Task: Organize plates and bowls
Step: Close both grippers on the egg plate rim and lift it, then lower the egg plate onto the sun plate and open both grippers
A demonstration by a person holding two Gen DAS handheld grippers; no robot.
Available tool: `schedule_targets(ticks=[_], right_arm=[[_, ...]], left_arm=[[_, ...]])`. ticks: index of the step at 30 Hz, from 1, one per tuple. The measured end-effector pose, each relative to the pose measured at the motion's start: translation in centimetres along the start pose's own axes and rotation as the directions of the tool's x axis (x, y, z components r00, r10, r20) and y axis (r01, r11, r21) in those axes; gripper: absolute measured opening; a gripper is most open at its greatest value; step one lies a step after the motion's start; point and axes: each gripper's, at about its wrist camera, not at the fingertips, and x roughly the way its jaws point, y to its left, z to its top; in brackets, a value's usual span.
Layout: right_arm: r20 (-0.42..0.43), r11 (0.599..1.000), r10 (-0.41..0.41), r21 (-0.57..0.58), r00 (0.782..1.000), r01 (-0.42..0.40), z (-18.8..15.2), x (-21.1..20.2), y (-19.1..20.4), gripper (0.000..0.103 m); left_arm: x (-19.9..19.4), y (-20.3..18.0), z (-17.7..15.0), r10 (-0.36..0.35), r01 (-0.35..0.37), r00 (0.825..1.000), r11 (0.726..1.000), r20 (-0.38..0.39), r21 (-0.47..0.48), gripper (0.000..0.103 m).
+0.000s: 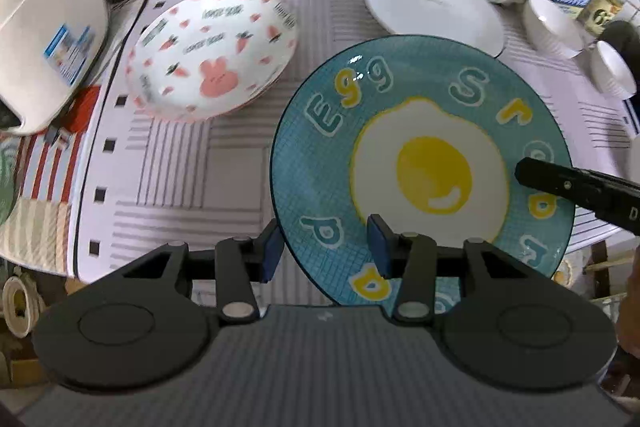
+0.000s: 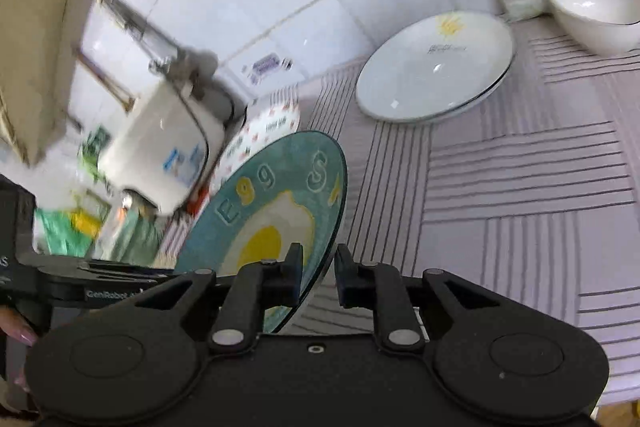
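Lifting the plate (image 1: 424, 163) above the mat (image 1: 180, 167), bunny plate (image 1: 212, 55) at ten o'clock: right gripper (image 2: 318, 267), nearly shut, pinches its three-o'clock rim; left gripper (image 1: 326, 251) straddles six o'clock part-open, pressure we cannot tell. We should raise both evenly.

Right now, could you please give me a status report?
Right hand-held gripper clamped on teal egg-print ceramic plate, tilted. Left hand-held gripper straddles its rim, grip unclear. Path ahead looks clear.

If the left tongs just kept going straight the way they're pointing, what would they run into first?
Probably the blue egg plate: its rim already sits between the left tongs, so pushing on would drive them further onto it. Past its far edge lies the striped tablecloth, though depth is hard to judge here.
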Motion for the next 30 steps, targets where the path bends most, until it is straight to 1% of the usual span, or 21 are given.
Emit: schedule_targets(ticks=[3, 6, 8, 12, 14, 16, 20, 24, 27, 30], right_arm=[[0.027, 0.999, -0.032, -0.044, 0.999, 0.033, 0.8, -1.4, 0.5, 0.021], [0.047, 0.998, -0.051, -0.034, 0.998, 0.052, 2.0, -2.5, 0.2, 0.022], [0.077, 0.998, -0.055, -0.036, 0.996, 0.058, 2.7, -3.2, 0.3, 0.022], [0.140, 0.998, -0.043, -0.048, 0.989, 0.051, 4.6, -4.3, 0.0, 0.022], [0.157, 0.997, -0.043, -0.057, 0.987, 0.052, 5.6, -4.4, 0.0, 0.022], [0.160, 0.997, -0.038, -0.060, 0.986, 0.048, 6.8, -4.4, -0.4, 0.022], [0.157, 0.995, -0.047, -0.075, 0.987, 0.059, 9.5, -4.6, -0.9, 0.022], [0.161, 0.993, -0.048, -0.103, 0.986, 0.065, 11.4, -4.5, -2.1, 0.022], [0.155, 0.993, -0.054, -0.098, 0.986, 0.069, 12.7, -3.7, -3.1, 0.022], [0.145, 0.994, -0.051, -0.088, 0.988, 0.064, 13.4, -2.5, -4.6, 0.022]], left_arm=[[-0.4, -1.0, 1.1, -0.017, 0.016, 1.000, 0.999, 0.024, 0.033, 0.043], [-1.1, -2.2, 2.4, -0.029, 0.025, 0.997, 0.998, 0.071, 0.063, 0.043], [-1.5, -2.6, 3.4, -0.039, 0.033, 0.995, 0.997, 0.095, 0.067, 0.043], [-1.7, -3.4, 5.9, -0.046, 0.038, 0.992, 0.997, 0.119, 0.068, 0.043], [-1.6, -3.7, 7.0, -0.043, 0.034, 0.990, 0.997, 0.137, 0.067, 0.043], [-1.5, -4.1, 8.0, -0.042, 0.034, 0.987, 0.998, 0.152, 0.052, 0.043], [-1.0, -4.6, 9.9, -0.068, 0.066, 0.983, 0.998, 0.172, 0.022, 0.043], [0.6, -5.1, 11.6, -0.074, 0.077, 0.982, 0.997, 0.173, -0.013, 0.043], [2.5, -5.0, 12.8, -0.075, 0.085, 0.987, 0.994, 0.141, -0.065, 0.043], [4.3, -5.1, 13.7, -0.070, 0.078, 0.992, 0.995, 0.106, -0.065, 0.043]])
